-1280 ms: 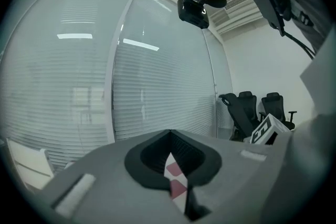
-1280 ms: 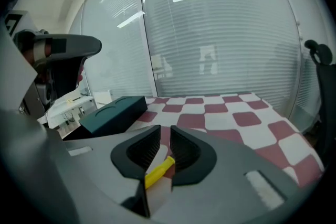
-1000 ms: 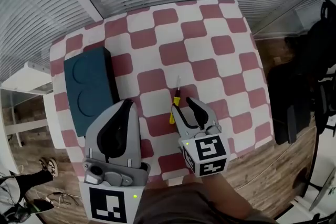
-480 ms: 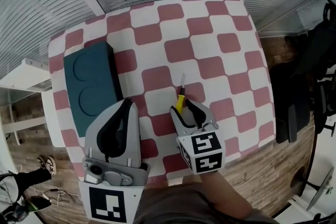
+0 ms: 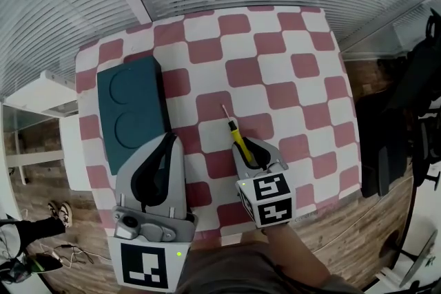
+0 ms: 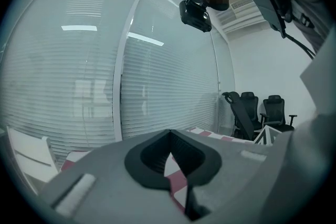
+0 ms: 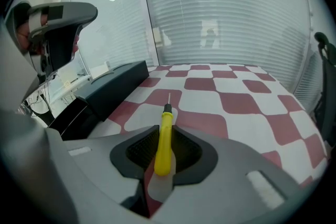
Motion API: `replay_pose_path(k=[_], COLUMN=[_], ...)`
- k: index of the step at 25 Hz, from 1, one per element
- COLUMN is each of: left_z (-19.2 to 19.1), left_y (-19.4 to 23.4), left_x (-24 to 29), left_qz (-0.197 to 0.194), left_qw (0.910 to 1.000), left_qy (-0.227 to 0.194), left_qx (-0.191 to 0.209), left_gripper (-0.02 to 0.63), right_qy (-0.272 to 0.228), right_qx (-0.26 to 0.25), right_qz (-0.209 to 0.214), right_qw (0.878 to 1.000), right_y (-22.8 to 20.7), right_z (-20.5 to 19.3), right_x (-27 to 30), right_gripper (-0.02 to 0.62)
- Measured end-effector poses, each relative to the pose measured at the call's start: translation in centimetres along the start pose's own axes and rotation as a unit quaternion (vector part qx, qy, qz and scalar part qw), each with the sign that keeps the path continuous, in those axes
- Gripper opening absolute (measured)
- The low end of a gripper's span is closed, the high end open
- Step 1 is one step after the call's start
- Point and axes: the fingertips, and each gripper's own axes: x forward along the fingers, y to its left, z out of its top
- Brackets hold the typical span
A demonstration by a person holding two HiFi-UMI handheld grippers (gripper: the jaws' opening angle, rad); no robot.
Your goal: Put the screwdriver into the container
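Yellow, smooth-handled screwdriver point(image 7: 164, 144) with a thin metal shaft, clamped by its handle between the ribbed black pads of the grey right gripper point(image 5: 249, 148); its tip points forward over the red-and-white checked tablecloth point(image 5: 303, 93). The dark teal rectangular container point(image 5: 131, 110), with two round recesses on top, lies well apart at left. Left gripper point(image 5: 167, 141): jaws together, empty. Risks: the slick round handle may pivot or slip in transit, and the container's top looks closed, which could block insertion.

The left gripper point(image 5: 167, 141) hides the container's point(image 5: 129, 112) near corner and is itself cut by the bottom edge.
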Motion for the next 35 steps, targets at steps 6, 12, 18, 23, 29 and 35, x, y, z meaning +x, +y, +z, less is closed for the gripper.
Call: replay_pose_path(k=[6, 12, 18, 23, 29, 35], left_z=[1.9, 4.1, 8.0, 10.1, 11.1, 9.7], left_y=[-0.3, -2.2, -3.3, -4.6, -7.3, -8.8], left_x=[-1.6, -4.6, -6.9, -10.2, -13.2, -16.1], left_qz=[0.037, 0.082, 0.146, 0.188, 0.224, 0.254], left_qw=[0.9989, 0.995, 0.9823, 0.9708, 0.9593, 0.9554], left_qy=[-0.024, -0.047, -0.111, -0.134, -0.146, -0.114], left_qx=[0.014, 0.032, 0.04, 0.066, 0.091, 0.1], left_gripper=[0.0, 0.0, 0.0, 0.0, 0.0, 0.0], right_qy=[-0.075, -0.154, -0.253, -0.296, -0.308, -0.289], right_qx=[-0.018, -0.05, -0.097, -0.133, -0.159, -0.157], right_qz=[0.031, 0.084, 0.148, 0.19, 0.233, 0.273], right_qw=[0.997, 0.983, 0.951, 0.927, 0.908, 0.904], right_y=[0.9, 3.7, 5.8, 8.1, 9.5, 10.9], right_z=[4.9, 10.8, 17.7, 18.9, 17.5, 14.8], right_x=[-3.2, -10.7, -18.4, -24.5, -27.7, -27.9], right_gripper=[0.097, 0.098, 0.097, 0.098, 0.097, 0.097])
